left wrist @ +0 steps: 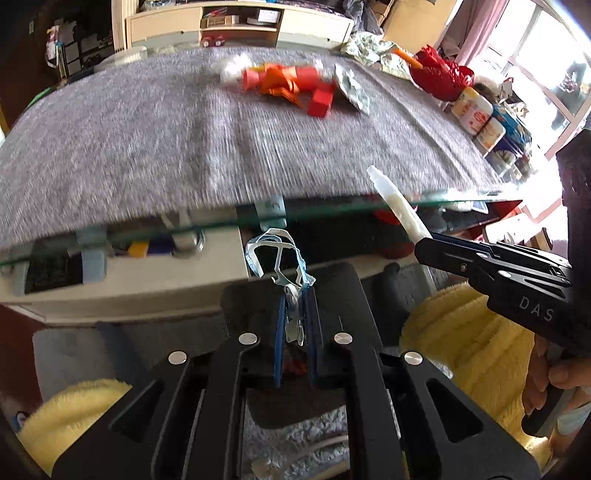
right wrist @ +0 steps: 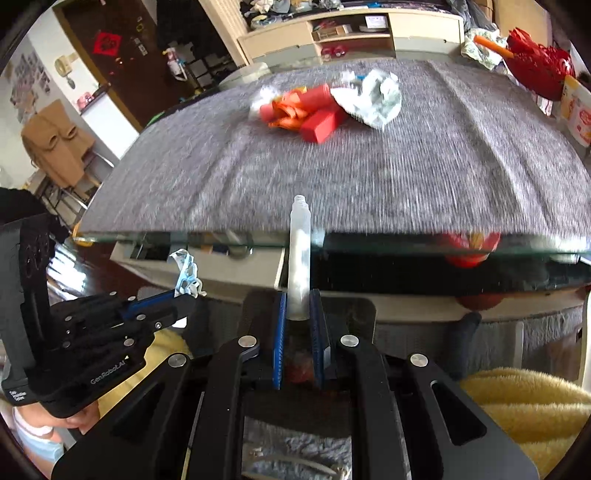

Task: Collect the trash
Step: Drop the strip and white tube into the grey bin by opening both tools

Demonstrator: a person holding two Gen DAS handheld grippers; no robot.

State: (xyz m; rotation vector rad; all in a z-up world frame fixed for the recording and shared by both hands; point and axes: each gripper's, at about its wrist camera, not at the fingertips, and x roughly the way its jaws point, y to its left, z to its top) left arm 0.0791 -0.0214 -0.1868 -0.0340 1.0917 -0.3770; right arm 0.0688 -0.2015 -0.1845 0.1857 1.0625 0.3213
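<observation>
My left gripper (left wrist: 295,295) is shut on a torn blue-and-white plastic scrap (left wrist: 275,254), held in front of the glass table edge; it also shows at the left of the right wrist view (right wrist: 186,271). My right gripper (right wrist: 298,304) is shut on a clear plastic tube (right wrist: 300,251) pointing up at the table; it also shows at the right of the left wrist view (left wrist: 395,205). On the grey cloth (left wrist: 184,140) at the far side lies a pile of red and orange scraps (left wrist: 291,86) (right wrist: 306,110) and a crumpled wrapper (right wrist: 373,98).
A red basket (left wrist: 441,77) and several jars (left wrist: 476,110) stand at the table's right side. A cabinet (right wrist: 351,33) stands behind the table. A yellow towel (left wrist: 465,339) lies below on both sides. A shelf with objects sits under the glass top (left wrist: 147,251).
</observation>
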